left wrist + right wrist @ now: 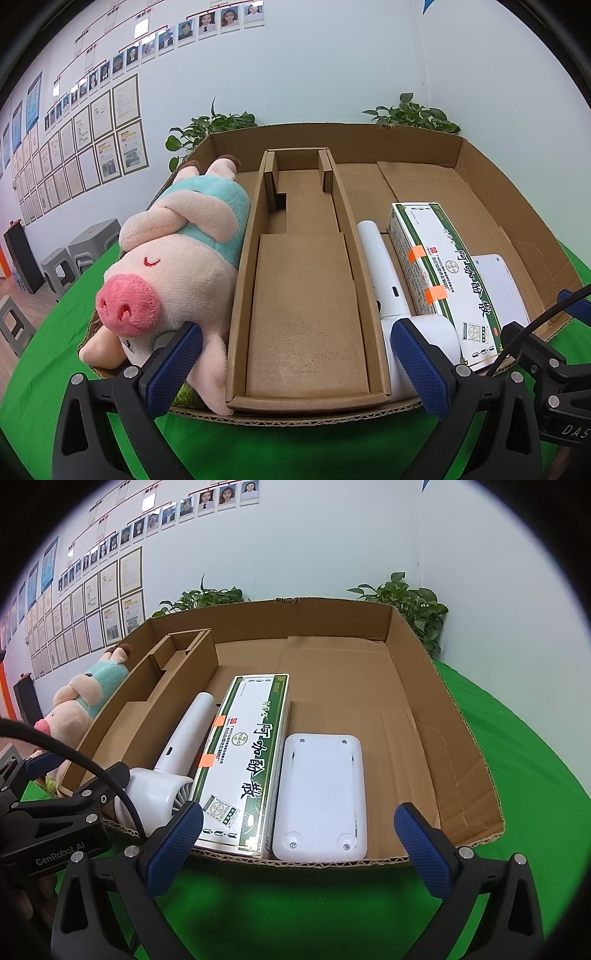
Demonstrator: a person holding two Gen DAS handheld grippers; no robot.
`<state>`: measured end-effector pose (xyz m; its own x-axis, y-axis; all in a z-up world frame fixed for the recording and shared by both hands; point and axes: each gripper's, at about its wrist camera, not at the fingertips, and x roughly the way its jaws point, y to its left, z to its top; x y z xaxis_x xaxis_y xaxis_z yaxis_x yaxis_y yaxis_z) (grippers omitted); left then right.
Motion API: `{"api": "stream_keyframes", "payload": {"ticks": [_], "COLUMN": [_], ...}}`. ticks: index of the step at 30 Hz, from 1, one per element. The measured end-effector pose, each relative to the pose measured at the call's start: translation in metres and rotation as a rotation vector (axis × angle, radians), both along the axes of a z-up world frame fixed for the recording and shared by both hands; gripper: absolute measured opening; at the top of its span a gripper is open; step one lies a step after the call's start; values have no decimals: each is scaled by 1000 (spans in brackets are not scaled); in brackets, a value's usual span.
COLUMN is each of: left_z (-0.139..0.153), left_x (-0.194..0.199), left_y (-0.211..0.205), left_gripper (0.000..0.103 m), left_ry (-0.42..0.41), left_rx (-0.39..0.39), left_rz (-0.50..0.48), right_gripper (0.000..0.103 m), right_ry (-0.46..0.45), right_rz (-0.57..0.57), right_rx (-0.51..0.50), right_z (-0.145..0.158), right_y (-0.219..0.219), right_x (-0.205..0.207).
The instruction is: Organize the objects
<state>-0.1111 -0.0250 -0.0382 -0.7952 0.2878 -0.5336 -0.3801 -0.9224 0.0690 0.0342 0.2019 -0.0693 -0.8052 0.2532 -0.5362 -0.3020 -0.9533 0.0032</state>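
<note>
A shallow cardboard tray [491, 206] [424, 686] lies on a green cloth. In it, left to right: a pink plush pig [173, 254] [79, 698] in a teal shirt, an empty cardboard insert [306, 295] [155, 698], a white handheld fan [391, 288] [166, 771], a green-and-white box [443, 266] [247, 760] with orange tape, and a flat white device [498, 288] [321, 797]. My left gripper [295, 365] is open and empty at the tray's near edge, before the insert. My right gripper [299, 845] is open and empty, before the box and the white device.
The green cloth [535, 757] covers the table around the tray. Potted plants [210, 125] [410, 598] stand behind the tray against a wall with framed papers. Grey stools [77, 254] stand on the floor at left. The left gripper's body [55, 812] shows beside my right gripper.
</note>
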Motion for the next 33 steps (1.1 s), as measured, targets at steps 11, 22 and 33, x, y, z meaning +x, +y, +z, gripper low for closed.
{"api": "stream_keyframes", "payload": {"ticks": [11,22,33], "left_z": [0,0,0], "left_x": [1,1,1], "left_y": [0,0,1], "left_gripper": [103,103,103], "left_ry": [-1,-1,2], "left_rx": [1,1,-4], "left_rz": [-1,-1,-1], "right_gripper": [103,103,103], "right_ry": [-8,-12,-13], "right_rz": [5,7,7], "right_rx": [3,6,6], "right_z": [-1,-1,-1], "right_y": [0,1,1], "right_x": [0,-2,-1]}}
